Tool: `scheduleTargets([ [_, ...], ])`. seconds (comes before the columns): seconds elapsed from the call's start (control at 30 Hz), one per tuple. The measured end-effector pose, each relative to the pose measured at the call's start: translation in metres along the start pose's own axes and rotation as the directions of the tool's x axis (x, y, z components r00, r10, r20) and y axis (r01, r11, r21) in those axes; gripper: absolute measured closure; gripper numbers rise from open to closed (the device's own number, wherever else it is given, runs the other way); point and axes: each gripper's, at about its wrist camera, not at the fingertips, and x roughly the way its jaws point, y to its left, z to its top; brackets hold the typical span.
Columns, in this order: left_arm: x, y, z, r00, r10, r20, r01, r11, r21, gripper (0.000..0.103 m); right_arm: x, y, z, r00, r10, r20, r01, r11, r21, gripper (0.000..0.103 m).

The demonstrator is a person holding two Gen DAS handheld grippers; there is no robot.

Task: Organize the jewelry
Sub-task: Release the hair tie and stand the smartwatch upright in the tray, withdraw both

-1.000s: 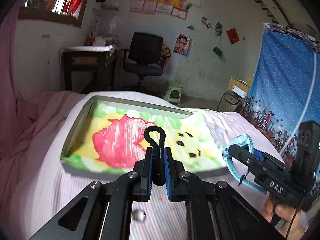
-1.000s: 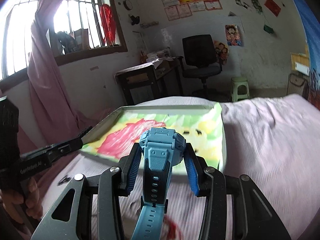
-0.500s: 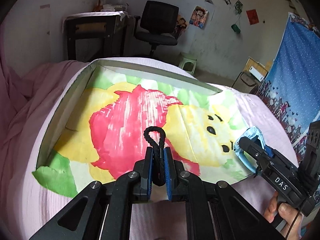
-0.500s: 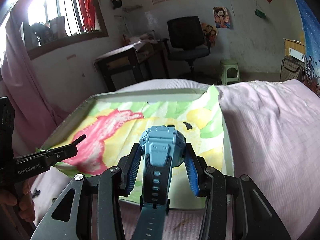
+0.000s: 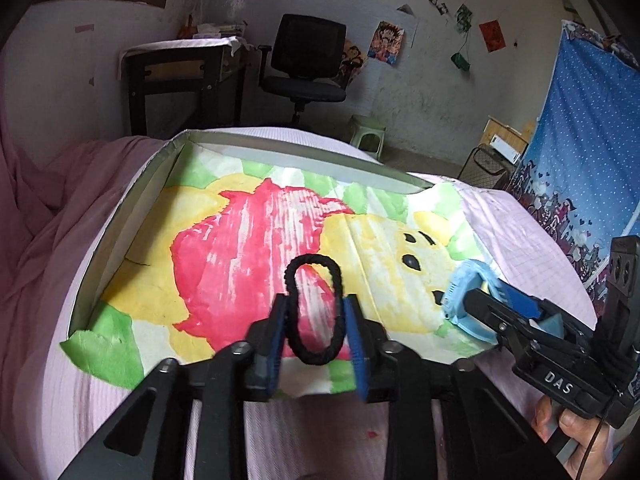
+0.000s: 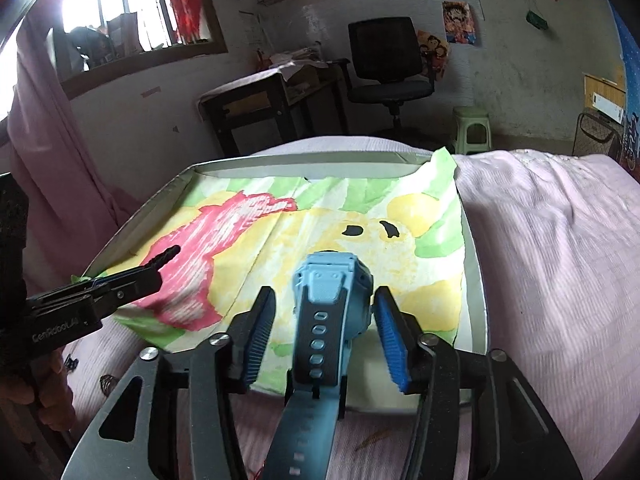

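Left jaws: the left gripper (image 5: 316,344) has just been opening; its blue pads stand a moderate way apart with the black hair tie (image 5: 315,312) between them.
Left contact: the tie's loop has spread to fill the gap and seems to brush both pads; whether they press on it I cannot tell.
Right jaws: the right gripper (image 6: 325,340) has just been opening too; a clear gap shows on each side of the blue watch (image 6: 326,308), so the pads are off it.
Watch position: its case lies between the fingertips on the painted paper (image 6: 400,256), the strap running back toward the camera over the tray's near edge.
Tie position: over the red patch of the paper, near the tray's front edge, its upper loop poking out past the fingertips.
Tray (image 5: 132,204): a shallow grey-walled box on the pink bedcover (image 6: 560,248), lined with the yellow, red and green paper.
Hidden: the tray's near wall sits behind both grippers; the watch's dial faces away and its strap end is cut off at the bottom of the frame.
Hard to tell: whether the tie rests on the paper or hangs just above it.
Small items: dark bits on the cover at the left, too small to name.
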Motion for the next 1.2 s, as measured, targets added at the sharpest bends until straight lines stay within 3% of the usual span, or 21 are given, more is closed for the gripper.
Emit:
scheduleTargets([
  [0.17,-0.017,-0.002,-0.007,0.998,-0.010,0.058,0.011,1.000,-0.023,0.056,-0.027,0.000,-0.001,0.998,-0.004,0.066,0.006,1.000,-0.028,0.046],
  [0.43,-0.062,-0.011,-0.031,0.982,0.007,0.187,-0.001,1.000,-0.030,0.025,-0.089,-0.001,-0.016,0.979,-0.004,0.205,0.013,0.999,-0.042,0.025],
  [0.6,-0.091,-0.017,-0.053,0.967,0.010,0.256,-0.004,1.000,-0.025,0.012,-0.123,0.001,-0.024,0.962,-0.010,0.272,0.026,0.998,-0.056,0.009],
  [0.77,-0.118,-0.022,-0.077,0.954,0.015,0.301,-0.007,1.000,-0.026,0.009,-0.155,0.006,-0.041,0.949,-0.014,0.315,0.038,0.997,-0.070,0.002],
  [1.2,-0.158,-0.038,-0.127,0.933,0.035,0.359,-0.044,0.999,0.016,0.006,-0.197,0.012,-0.077,0.944,-0.028,0.328,0.063,0.993,-0.097,0.001],
])
